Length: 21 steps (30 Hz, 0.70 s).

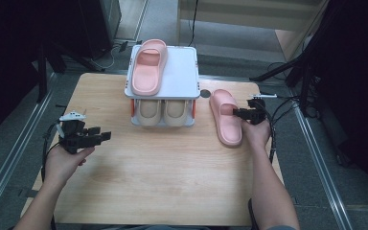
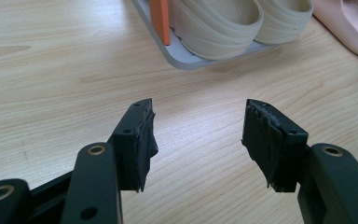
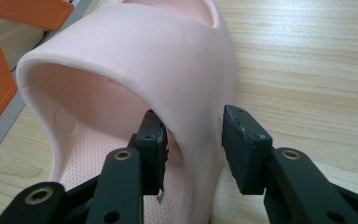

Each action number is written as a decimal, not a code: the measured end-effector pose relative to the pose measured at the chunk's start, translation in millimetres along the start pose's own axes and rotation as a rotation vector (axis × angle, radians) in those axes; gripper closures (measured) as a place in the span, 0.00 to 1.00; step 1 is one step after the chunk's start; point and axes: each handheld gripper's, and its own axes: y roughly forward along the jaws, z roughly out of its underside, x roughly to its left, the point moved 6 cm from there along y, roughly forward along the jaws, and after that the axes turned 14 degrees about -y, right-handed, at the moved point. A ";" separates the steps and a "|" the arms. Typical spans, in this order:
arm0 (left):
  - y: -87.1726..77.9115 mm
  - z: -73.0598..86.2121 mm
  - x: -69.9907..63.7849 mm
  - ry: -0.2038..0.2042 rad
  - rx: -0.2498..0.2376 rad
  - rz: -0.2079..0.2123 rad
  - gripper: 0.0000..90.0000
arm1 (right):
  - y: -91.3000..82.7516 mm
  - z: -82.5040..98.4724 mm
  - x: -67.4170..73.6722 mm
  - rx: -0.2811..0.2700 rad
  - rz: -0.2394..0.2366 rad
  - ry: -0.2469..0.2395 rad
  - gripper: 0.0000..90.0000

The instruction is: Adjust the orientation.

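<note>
Pink slipper (image 1: 225, 117) lay on the table (image 1: 153, 182) just right of the white rack (image 1: 182, 76), whose top shelf already carried its mate (image 1: 148, 67); two beige slippers (image 1: 163, 112) filled the lower shelf. Judging by that, one slipper was left to lift and place. Right gripper (image 3: 193, 140) stood partly open, straddling the strap's side wall without clamping it. Left gripper (image 2: 198, 140) hung wide open and empty over bare wood

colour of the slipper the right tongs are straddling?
Light pink slipper, with the right tongs astride its strap edge; the right gripper view shows it best.
</note>
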 end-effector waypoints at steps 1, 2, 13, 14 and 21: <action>0.2 0.6 0.1 -0.001 0.001 -0.002 0.48 | 0.8 -0.4 0.0 -0.001 0.002 -0.007 0.68; 0.1 0.8 0.5 0.002 0.004 -0.004 0.48 | 2.6 -1.5 0.7 0.002 0.014 -0.012 0.68; 1.5 1.4 2.0 -0.003 0.005 -0.006 0.48 | 3.5 -2.0 -2.5 0.005 0.041 0.008 0.78; 1.5 1.4 1.9 -0.002 0.006 -0.007 0.48 | 3.4 -2.4 -1.9 0.008 0.046 0.004 0.79; 2.5 1.5 2.4 -0.006 0.006 -0.008 0.48 | 0.1 -2.8 -3.9 0.021 0.086 -0.003 0.89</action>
